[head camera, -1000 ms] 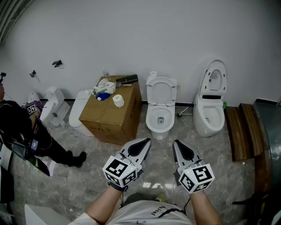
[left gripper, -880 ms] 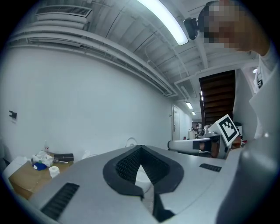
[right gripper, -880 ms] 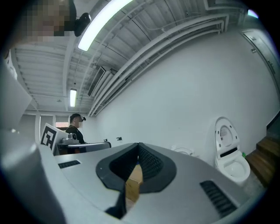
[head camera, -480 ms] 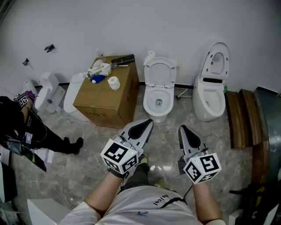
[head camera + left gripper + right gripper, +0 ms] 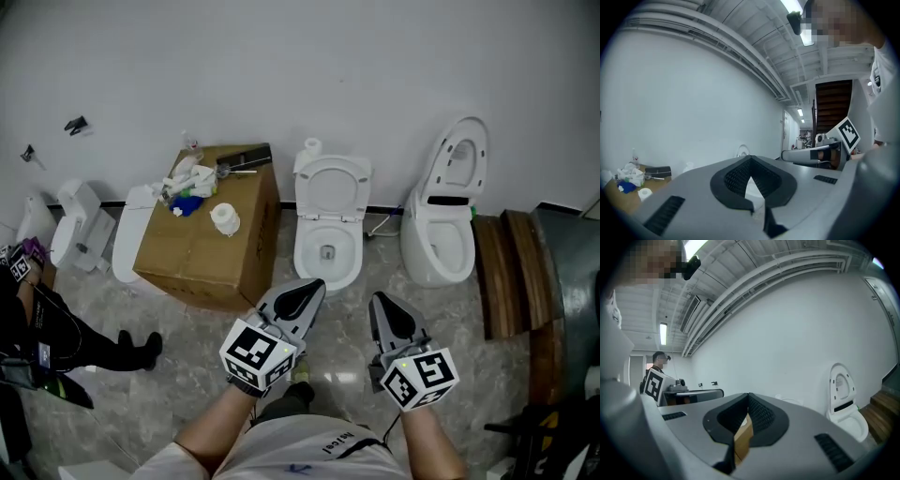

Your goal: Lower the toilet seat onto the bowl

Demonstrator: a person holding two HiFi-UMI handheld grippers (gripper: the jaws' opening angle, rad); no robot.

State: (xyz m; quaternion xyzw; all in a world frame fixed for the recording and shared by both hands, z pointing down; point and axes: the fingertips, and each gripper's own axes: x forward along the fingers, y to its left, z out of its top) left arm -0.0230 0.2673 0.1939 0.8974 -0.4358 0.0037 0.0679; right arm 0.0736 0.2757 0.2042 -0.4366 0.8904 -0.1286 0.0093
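White standing toilets [image 5: 309, 267] [image 5: 424, 262], two, cardboard box [image 5: 202, 246], one

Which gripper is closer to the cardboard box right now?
Left. The left gripper is just right of the cardboard box and nearer the person; the right gripper sits farther right, beyond the left one.

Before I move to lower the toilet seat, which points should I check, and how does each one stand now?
1. Middle toilet seat raised: ok.
2. Its bowl rim free: ok.
3. Left tongs empty: ok, shut on nothing.
4. Right tongs empty: ok, shut on nothing.
5. Tongs at the seat: not ok, both are short of it.
6. Which toilet is meant: cannot tell; the right toilet also stands open.
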